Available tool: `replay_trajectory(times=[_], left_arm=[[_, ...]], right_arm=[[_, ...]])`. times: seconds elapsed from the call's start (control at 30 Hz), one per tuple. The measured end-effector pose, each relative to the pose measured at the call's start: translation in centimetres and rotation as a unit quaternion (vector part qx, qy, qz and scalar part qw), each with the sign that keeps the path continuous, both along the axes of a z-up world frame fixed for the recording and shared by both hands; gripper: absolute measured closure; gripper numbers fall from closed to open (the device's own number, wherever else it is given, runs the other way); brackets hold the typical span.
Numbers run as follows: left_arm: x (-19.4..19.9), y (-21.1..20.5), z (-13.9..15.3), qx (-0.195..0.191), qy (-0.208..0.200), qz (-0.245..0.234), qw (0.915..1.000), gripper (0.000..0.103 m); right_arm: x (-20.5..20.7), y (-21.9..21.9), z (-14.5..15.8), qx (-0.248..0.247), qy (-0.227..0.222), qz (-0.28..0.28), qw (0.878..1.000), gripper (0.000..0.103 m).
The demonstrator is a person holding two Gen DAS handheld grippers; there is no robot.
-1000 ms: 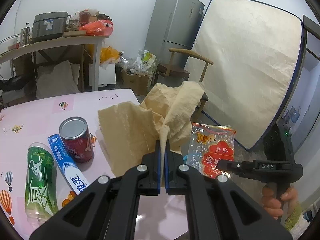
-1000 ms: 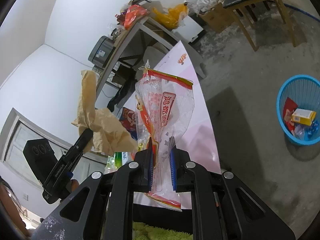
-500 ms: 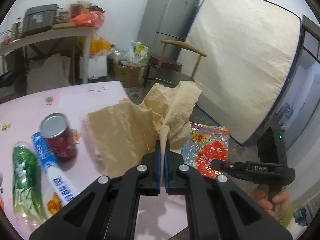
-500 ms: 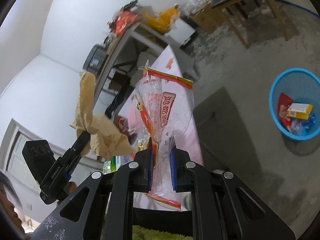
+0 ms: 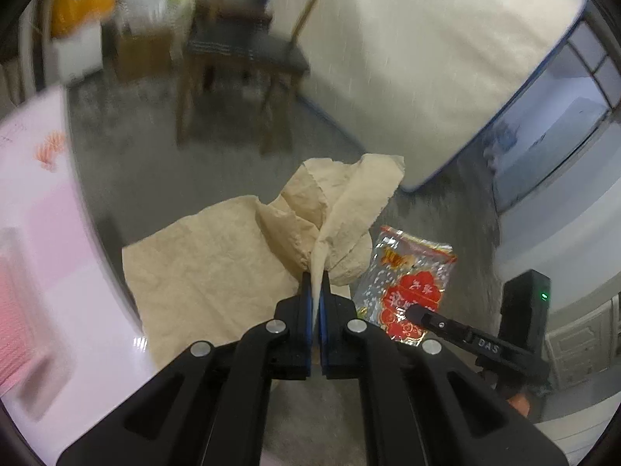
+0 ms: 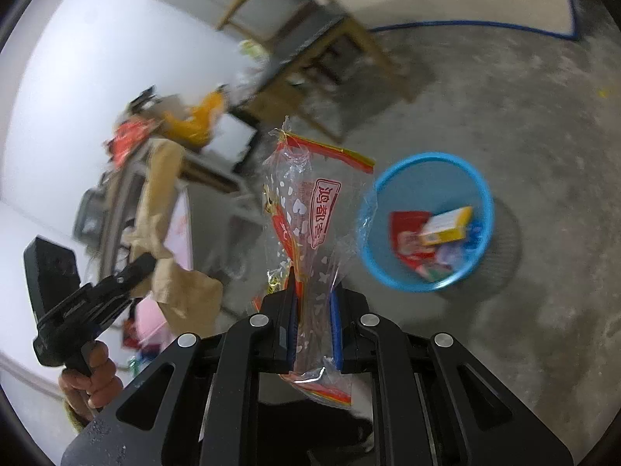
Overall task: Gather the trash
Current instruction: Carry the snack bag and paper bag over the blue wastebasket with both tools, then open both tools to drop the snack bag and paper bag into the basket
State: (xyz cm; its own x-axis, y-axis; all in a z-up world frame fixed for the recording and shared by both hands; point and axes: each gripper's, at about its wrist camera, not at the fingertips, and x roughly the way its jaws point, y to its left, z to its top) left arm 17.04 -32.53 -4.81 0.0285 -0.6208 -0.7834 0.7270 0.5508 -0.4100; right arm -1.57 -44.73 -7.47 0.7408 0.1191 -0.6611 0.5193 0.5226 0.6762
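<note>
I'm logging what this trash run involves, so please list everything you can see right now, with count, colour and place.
paper: one, tan, crumpled, held in the left hand-held gripper
wrapper: one, clear with red print, held in the right hand-held gripper
basket: one, blue, on the floor, already holding trash
box: one, yellow, inside the basket
chair: one, wooden with dark seat, on the floor
mattress: one, cream with blue edge, leaning upright
table: one, pink top, at the left
left hand-held gripper: one, black, shut on the paper
right hand-held gripper: one, black, shut on the wrapper
hand: one, gripping the left handle
</note>
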Motion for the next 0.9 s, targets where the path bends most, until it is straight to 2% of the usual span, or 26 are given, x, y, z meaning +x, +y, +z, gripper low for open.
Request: replay_trajectory(times=[0.17,0.3,0.4,0.53,0.63,0.7,0.77,0.9], left_arm=[[1.9,-7.8,-7.0,0.091,0.036,-0.012,0.9951,0.1],[3.0,-12.0,-11.7,0.136,0.075,-0.01,0.9878,0.1],[3.7,-13.8,-14.2,0.159,0.08,-0.004,0.9841,0.1],[4.9,-15.1,-15.8,0.167,0.067,0.01,0.9836,0.099],[5.6,-15.5,-16.3,0.165,0.051,0.017,0.9849,0.098],[5.7,-15.5,-16.4,0.158,0.047,0.019,0.9861,0.091],[5.8,-15.5,-16.1,0.145,0.051,0.027,0.9877,0.079],[5.7,-15.4,-15.4,0.125,0.06,0.02,0.9902,0.071]], right_arm=[[1.2,-2.5,-3.4,0.006,0.037,-0.029,0.999,0.09],[2.6,-4.5,-6.3,0.014,0.069,-0.043,0.997,0.09],[4.0,-5.8,-7.7,0.01,0.087,-0.055,0.995,0.09],[5.6,-7.4,-9.5,0.008,0.112,-0.076,0.991,0.081],[7.1,-8.0,-11.0,-0.001,0.132,-0.072,0.989,0.077],[7.9,-8.1,-12.0,-0.005,0.141,-0.065,0.988,0.069],[8.6,-8.6,-13.3,-0.007,0.154,-0.07,0.986,0.059],[8.0,-9.2,-15.0,0.002,0.18,-0.093,0.979,0.055]])
